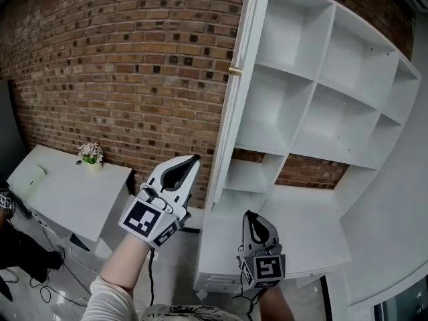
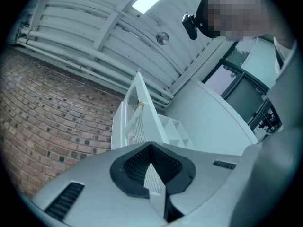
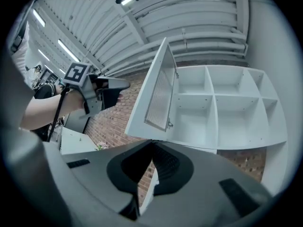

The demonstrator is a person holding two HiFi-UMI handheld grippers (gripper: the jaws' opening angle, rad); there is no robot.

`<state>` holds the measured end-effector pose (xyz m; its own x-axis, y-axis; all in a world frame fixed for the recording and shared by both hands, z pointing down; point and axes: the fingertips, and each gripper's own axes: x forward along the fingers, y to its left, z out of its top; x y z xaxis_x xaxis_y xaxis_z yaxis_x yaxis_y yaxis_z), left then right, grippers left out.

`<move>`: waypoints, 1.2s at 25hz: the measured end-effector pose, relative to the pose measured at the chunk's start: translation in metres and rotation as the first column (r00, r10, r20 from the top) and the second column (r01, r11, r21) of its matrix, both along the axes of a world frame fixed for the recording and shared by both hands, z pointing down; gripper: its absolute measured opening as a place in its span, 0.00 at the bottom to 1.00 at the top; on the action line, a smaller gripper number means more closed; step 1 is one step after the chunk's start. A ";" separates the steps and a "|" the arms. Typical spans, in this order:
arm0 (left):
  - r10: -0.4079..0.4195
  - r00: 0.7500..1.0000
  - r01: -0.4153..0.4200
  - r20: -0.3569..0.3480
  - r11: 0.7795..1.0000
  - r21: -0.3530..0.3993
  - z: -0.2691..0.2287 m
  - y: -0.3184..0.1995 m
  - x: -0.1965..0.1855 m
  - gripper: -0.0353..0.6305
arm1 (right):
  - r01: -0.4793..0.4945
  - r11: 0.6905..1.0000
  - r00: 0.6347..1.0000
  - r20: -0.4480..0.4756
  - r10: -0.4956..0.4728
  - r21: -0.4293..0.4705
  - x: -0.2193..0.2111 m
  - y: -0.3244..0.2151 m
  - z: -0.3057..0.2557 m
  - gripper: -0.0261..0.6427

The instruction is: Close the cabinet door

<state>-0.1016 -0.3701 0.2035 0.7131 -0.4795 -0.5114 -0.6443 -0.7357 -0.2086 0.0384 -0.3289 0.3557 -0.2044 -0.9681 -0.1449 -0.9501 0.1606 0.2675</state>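
Standing wide open: cabinet door (image 1: 229,105), white, edge-on in the head view, swung out from the left side of the open-shelved cabinet (image 1: 314,79) on the brick wall (image 1: 120,79). Task status: apparently not begun; the whole swing shut remains. Left gripper (image 1: 192,160): jaws pressed together, empty, raised near the door, apart from it. Right gripper (image 1: 249,214): jaws together, empty, lower. Legible writing: none; square markers only

Item counts: 2 grippers, namely 1 left gripper (image 1: 190,162) and 1 right gripper (image 1: 249,216); 1 cabinet door (image 3: 154,96); 1 cabinet (image 1: 319,65) with seemingly 6 full compartments (image 1: 341,119), lower ones partly hidden; 1 flower pot (image 1: 89,154); 1 desk (image 1: 73,192).
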 end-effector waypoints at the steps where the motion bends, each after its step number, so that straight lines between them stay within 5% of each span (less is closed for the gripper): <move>1: 0.005 1.000 -0.005 -0.010 1.000 0.013 -0.012 -0.007 0.002 0.07 | -0.001 1.000 1.000 -0.006 0.001 0.001 0.001 -0.006 -0.001 0.04; 6: 0.002 1.000 0.000 -0.021 0.997 0.077 -0.062 -0.030 0.015 0.10 | -0.003 1.000 1.000 -0.012 0.003 0.021 0.009 -0.031 -0.013 0.04; 12: 0.126 0.991 -0.120 -0.047 0.986 0.117 -0.126 -0.029 0.023 0.27 | 0.008 0.999 0.999 -0.031 -0.006 0.038 0.012 -0.046 -0.026 0.04; 23: 0.289 0.957 -0.285 -0.009 0.948 0.143 -0.181 -0.020 0.036 0.32 | 0.036 0.998 0.999 -0.012 -0.035 0.050 0.020 -0.052 -0.025 0.04; 27: 0.398 0.917 -0.395 -0.024 0.915 0.086 -0.179 -0.027 0.039 0.35 | 0.038 0.998 0.999 -0.022 -0.037 0.045 0.020 -0.050 -0.021 0.04; 30: 0.516 0.856 -0.515 -0.040 0.856 0.039 -0.179 -0.032 0.044 0.37 | 0.033 0.999 0.999 -0.014 -0.032 0.042 0.021 -0.047 -0.018 0.04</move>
<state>-0.0579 -0.4016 0.0245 0.8292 -0.0360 -0.5578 -0.1840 -0.9599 -0.2116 0.0595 -0.3760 0.3376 -0.2379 -0.9541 -0.1822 -0.9410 0.1798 0.2868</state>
